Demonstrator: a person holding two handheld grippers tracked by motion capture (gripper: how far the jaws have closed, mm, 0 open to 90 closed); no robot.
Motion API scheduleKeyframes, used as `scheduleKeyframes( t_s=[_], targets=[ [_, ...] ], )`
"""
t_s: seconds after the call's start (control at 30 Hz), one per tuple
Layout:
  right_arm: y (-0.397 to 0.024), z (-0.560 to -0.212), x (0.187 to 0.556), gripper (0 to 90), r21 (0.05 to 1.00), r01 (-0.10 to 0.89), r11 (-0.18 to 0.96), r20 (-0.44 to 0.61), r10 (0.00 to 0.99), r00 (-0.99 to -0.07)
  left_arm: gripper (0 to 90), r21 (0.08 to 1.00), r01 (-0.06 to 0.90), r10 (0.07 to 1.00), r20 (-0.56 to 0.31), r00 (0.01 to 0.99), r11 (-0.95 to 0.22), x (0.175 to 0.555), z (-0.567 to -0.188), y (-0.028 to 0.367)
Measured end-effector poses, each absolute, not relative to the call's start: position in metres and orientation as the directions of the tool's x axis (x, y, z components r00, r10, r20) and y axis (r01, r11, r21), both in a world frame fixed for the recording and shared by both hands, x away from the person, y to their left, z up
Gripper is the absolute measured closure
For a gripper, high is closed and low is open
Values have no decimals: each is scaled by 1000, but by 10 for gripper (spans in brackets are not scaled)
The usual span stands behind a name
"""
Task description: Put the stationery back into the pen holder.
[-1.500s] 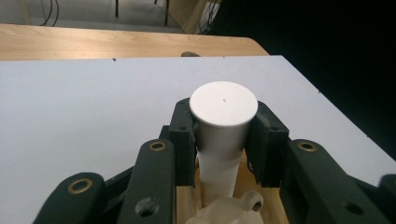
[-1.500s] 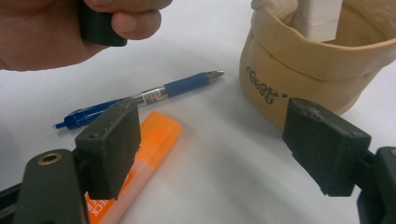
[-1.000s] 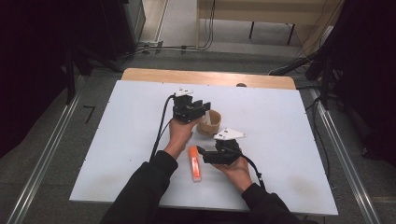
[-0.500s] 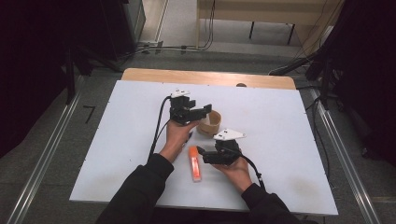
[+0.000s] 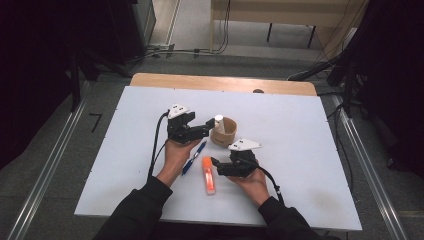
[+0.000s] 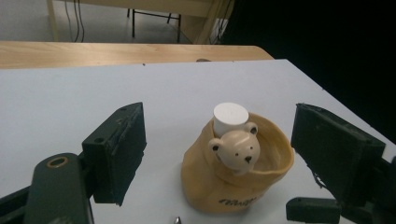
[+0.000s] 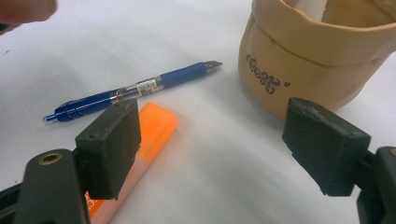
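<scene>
Since the earlier frames, the left gripper has been drawn back from the tan pouch toward nine o'clock in the high view, and its jaws have just been opening; nothing is pressed between them. A white cylinder is seen standing upright inside the pouch at its ten o'clock rim. The right gripper is shown unmoved.

In the left gripper view, the jaws are set wide apart on either side of the pouch, which is framed between them without being touched. A small bear-head ornament is fixed at the near rim, and the white cylinder rises just behind it, at its twelve o'clock.

In the right gripper view, the jaws of the right gripper are likewise held open and empty. An orange marker lies partly behind the left-hand jaw, at seven o'clock of the frame; a blue pen lies just beyond it, its tip directed toward the pouch at one o'clock.

On the white table, seen from above, the pen and the marker are located at six to seven o'clock of the pouch, between the two hands.
</scene>
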State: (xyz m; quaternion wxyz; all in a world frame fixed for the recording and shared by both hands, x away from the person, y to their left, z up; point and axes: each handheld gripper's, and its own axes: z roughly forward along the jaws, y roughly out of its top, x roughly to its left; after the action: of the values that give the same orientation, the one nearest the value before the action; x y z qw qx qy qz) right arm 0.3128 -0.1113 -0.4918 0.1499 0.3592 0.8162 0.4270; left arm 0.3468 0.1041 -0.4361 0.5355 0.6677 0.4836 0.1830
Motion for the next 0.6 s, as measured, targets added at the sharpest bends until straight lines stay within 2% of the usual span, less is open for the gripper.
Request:
scheduleKeyframes(
  t_s=[0.37,0.6],
  targets=[
    [-111,-492,313,174,803,458,381,59,714,-698,183,880,474,860,-261,439,25,333,-454,119],
    [-111,-492,312,163,804,458,380,61,713,-698,145,873,489,868,-248,430,7,328,-463,122]
  ],
)
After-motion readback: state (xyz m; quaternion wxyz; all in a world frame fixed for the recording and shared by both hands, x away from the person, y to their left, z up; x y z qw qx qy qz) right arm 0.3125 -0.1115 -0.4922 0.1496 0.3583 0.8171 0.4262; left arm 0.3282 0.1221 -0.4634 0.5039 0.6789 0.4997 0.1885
